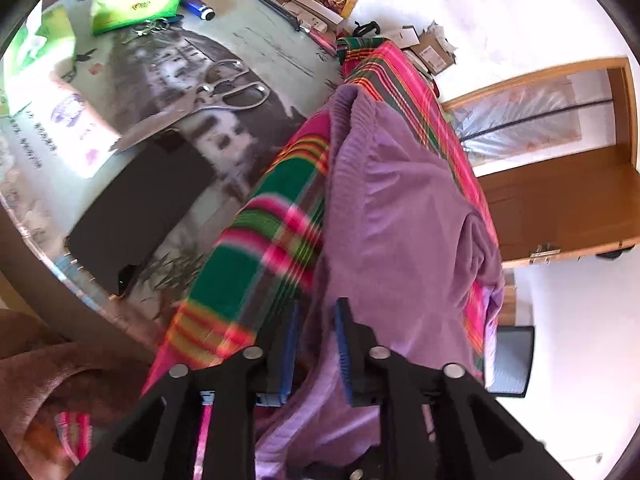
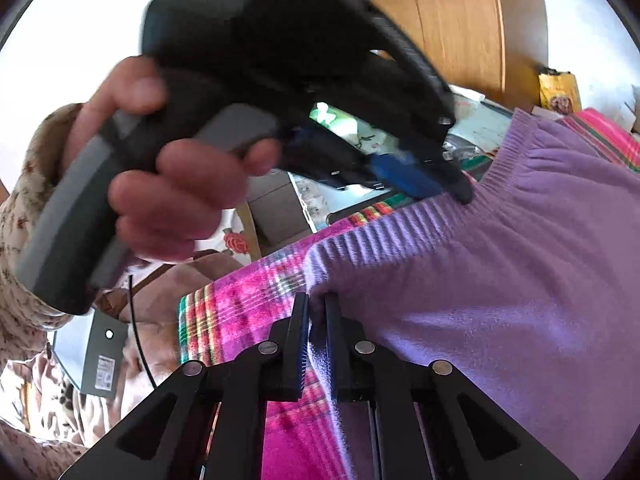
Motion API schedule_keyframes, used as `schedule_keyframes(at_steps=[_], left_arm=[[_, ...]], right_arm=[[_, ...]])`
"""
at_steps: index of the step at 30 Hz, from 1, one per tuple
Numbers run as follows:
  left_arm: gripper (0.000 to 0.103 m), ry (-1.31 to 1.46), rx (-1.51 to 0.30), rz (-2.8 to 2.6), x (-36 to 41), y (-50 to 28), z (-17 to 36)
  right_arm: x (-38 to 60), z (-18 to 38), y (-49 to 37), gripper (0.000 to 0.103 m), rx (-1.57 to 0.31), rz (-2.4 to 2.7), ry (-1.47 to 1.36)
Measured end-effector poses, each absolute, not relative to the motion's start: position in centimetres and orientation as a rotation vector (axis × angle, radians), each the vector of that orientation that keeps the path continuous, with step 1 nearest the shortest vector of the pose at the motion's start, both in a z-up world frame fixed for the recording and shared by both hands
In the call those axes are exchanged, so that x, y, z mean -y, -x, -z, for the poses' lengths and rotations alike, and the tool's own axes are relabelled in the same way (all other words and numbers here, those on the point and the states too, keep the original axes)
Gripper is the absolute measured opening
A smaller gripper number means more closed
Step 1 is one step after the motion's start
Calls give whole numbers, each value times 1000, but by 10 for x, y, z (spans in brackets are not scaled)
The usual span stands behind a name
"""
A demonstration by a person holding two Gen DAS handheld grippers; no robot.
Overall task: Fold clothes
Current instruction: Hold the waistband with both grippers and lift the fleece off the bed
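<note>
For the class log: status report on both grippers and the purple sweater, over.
Left gripper open over the purple sweater. Right gripper shut on its corner. Scissors and black notebook lie clear.

Table (image 1: 256, 28) under plaid cloth (image 1: 248, 264) (scissors (image 1: 230, 90) beside)

sweater (image 2: 520, 280): lilac ribbed knit | scissors (image 1: 232, 92): shiny, probably metal

We see our left claw (image 1: 316, 344) as black plastic with blue ribbed pads (image 1: 342, 344) and round silver screws (image 1: 379, 352) behind them. Our right claw (image 2: 316, 332) has black ribbed fingers (image 2: 298, 344) and like screws. Behind the left claw, our hand (image 2: 176, 184) wraps a grey handle (image 2: 64, 216); the sleeve (image 2: 20, 208) is cream with small flowers.
</note>
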State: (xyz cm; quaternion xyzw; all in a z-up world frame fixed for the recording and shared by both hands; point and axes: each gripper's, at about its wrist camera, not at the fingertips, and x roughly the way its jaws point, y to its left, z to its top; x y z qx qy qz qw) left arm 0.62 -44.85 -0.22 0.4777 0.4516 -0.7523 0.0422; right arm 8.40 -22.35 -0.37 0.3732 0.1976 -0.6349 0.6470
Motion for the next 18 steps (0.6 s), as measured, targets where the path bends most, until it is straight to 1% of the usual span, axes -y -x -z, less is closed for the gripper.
schedule_keyframes(at_steps=[1, 2, 7, 9, 13, 18], left_arm=[[29, -1458, -1390, 2296, 449, -11, 3], [30, -1472, -1414, 2279, 449, -15, 6], [32, -1438, -1567, 2219, 458, -34, 16], [33, -1414, -1589, 2207, 461, -44, 17], [34, -1495, -1648, 2177, 456, -53, 20], [34, -1527, -1633, 2172, 454, -53, 19]], right_arm=[[223, 3, -86, 8, -452, 1448, -838], [222, 1, -88, 8, -455, 1452, -827], [220, -2, -91, 7, -434, 1471, -811], [223, -2, -94, 7, -443, 1474, -814], [228, 2, -100, 7, -454, 1474, -817], [246, 3, -85, 7, -439, 1475, -822]])
